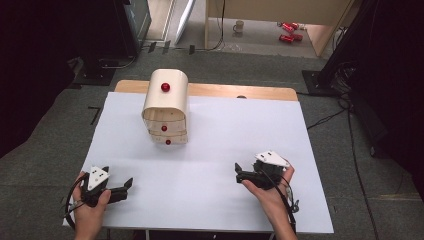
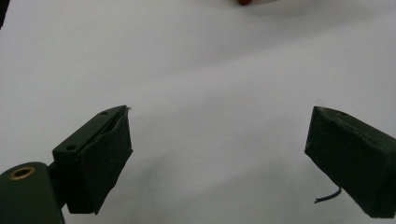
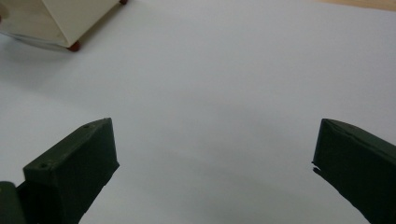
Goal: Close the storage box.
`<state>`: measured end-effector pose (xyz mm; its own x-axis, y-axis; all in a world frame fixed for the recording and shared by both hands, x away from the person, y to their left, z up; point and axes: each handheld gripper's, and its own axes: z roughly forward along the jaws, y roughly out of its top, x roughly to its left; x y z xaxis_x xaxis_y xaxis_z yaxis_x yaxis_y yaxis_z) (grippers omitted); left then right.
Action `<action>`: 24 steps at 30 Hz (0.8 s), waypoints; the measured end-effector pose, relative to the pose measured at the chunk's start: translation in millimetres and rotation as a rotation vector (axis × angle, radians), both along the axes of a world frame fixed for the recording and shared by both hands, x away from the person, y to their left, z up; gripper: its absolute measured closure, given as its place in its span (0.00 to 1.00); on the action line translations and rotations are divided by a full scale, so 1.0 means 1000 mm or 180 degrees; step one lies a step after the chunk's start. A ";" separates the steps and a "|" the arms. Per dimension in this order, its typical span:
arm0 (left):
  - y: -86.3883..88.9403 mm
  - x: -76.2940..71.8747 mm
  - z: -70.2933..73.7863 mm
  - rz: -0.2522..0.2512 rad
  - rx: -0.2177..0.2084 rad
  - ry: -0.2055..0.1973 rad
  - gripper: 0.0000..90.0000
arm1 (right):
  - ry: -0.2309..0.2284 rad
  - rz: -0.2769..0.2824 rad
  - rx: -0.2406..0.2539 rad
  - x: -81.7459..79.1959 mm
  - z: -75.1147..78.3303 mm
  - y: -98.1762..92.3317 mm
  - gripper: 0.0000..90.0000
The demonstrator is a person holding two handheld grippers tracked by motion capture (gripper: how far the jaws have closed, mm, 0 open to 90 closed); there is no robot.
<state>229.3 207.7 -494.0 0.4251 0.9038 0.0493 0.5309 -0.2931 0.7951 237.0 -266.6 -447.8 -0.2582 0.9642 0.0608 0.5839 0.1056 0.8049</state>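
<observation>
I saw the white bench [image 1: 225, 145] bare near me. The small wooden drawer chest [image 1: 165, 106] with red knobs stood at its far left-centre, well apart from both claws. My right claw [image 1: 240, 173] was spread wide, nothing between. My left claw [image 1: 127, 184] likewise gaped wide, nothing gripped.

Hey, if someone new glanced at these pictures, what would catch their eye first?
Probably the small cream wooden drawer chest with red round knobs, standing toward the far left of the white table. Next, the two black handheld grippers at the near edge: the left gripper and the right gripper, both with jaws open and nothing between them.
</observation>
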 end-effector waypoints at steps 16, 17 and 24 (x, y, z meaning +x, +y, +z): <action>-0.001 0.002 -0.001 0.0030 0.0053 0.0070 0.08 | 0.0250 -0.0359 -0.0069 -0.024 -0.030 -0.089 0.00; -0.002 0.003 -0.001 0.0032 0.0062 0.0074 0.08 | 0.0291 -0.0396 -0.0052 -0.026 -0.033 -0.095 0.00; -0.005 0.008 -0.002 0.0009 0.0173 0.0240 0.08 | 0.0407 -0.0629 0.0038 -0.033 -0.054 -0.126 0.00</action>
<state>236.9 202.9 -496.5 0.4269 0.9019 0.0663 0.5896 -0.3332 0.7358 204.1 -392.7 -501.3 -0.0540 0.9942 0.0925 0.6895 -0.0298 0.7237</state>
